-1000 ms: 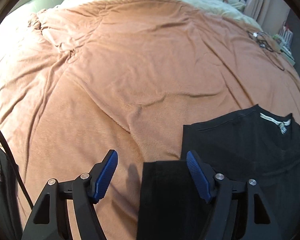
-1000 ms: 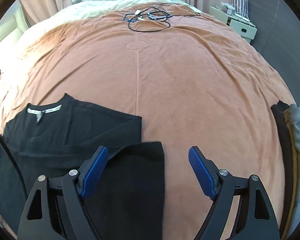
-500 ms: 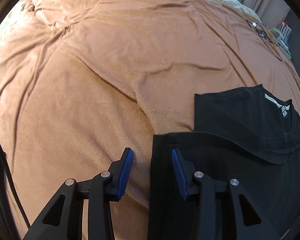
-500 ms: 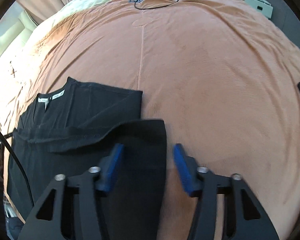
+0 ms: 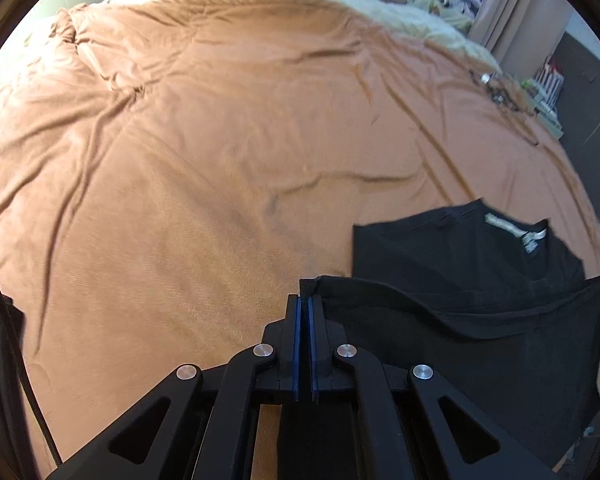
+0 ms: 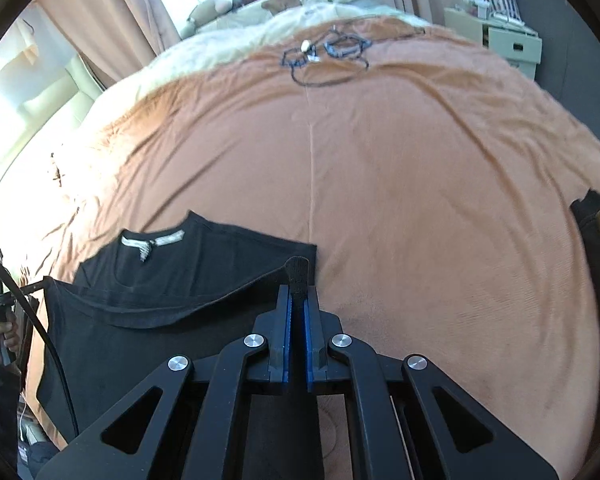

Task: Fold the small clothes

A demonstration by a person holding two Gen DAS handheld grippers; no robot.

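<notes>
Both grippers are clamped on the bottom hem of a black t-shirt (image 5: pixel 440 256), one at each corner. The left gripper (image 5: pixel 303 304) has just been closing and now pinches the hem corner, a small tab of black cloth sticking out past its tips; the rest of the shirt spreads off to its right. The right gripper (image 6: pixel 297 300) has just been closing too and grips the other hem corner, a strip of fabric poking up between its blue pads (image 6: pixel 286 320), with the shirt lying to its left. The shirt sits on an orange-brown bedspread (image 5: pixel 204 184), collar and white neck label (image 6: pixel 152 240) at the far end ahead of both grippers, sleeves apparently already tucked in so the body is a narrow rectangle. The hem edge sags in a curve between the two grips, slightly raised over the chest part. Step in hand, as I read it: the bottom-to-top fold, grasp done, lift just starting. Next move calls for carrying both corners forward together, level and evenly apart, to lay the hem near the collar, then letting go. Uneven travel would skew the fold. A tangle of cable (image 6: pixel 324 56) lies far ahead, and other dark clothes (image 6: pixel 592 240) sit off to the right gripper's right; both are well clear.
</notes>
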